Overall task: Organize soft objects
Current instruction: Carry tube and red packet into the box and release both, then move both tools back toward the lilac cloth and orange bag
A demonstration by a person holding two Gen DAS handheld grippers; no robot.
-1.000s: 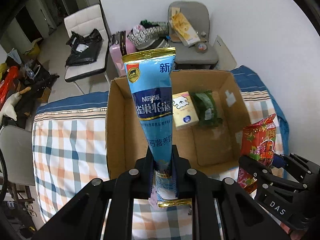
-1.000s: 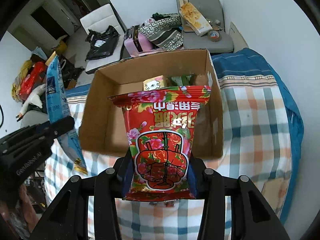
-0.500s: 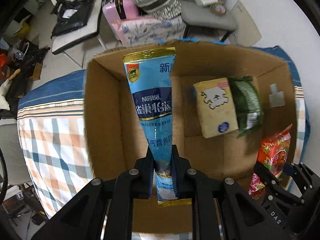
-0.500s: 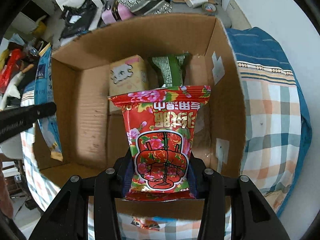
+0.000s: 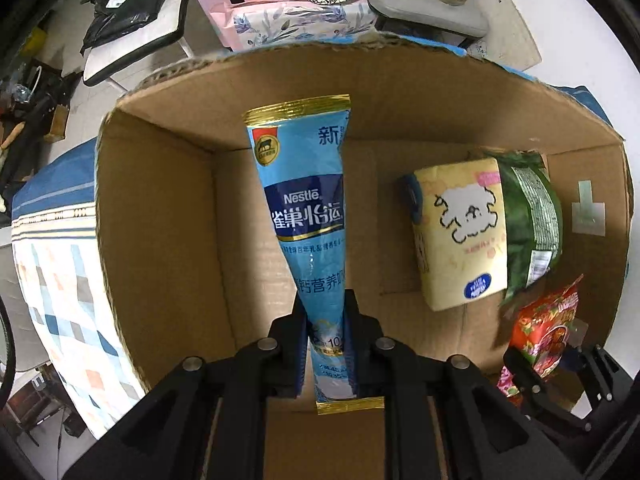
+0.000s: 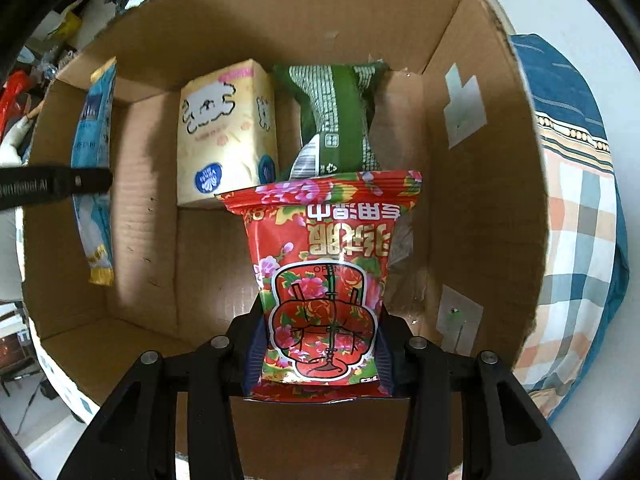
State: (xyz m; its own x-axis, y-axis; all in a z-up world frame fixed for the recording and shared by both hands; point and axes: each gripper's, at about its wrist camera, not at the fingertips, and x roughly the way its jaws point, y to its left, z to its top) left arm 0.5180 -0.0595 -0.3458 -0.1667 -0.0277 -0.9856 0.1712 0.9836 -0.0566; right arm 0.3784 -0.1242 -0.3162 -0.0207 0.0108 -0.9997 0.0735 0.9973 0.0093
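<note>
a pale yellow tissue pack (image 6: 228, 132) and a green foil packet (image 6: 340, 120) are already lying in the brown cardboard box (image 6: 476, 208). a long blue nestle sachet (image 5: 310, 216) is being held clamped in the left tongs (image 5: 326, 344) and a red flowered snack bag (image 6: 324, 280) in the right tongs (image 6: 320, 344), both over the box, seemingly awaiting release.

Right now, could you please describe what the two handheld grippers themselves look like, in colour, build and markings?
Both are matte black plastic. The left gripper and the right gripper each have angular linkage arms joined by round silver pivot bolts, with dark blue pads on the fingers. White lettering, partly legible, runs along the left gripper's finger in the right wrist view. No cables or sleeves show.
</note>
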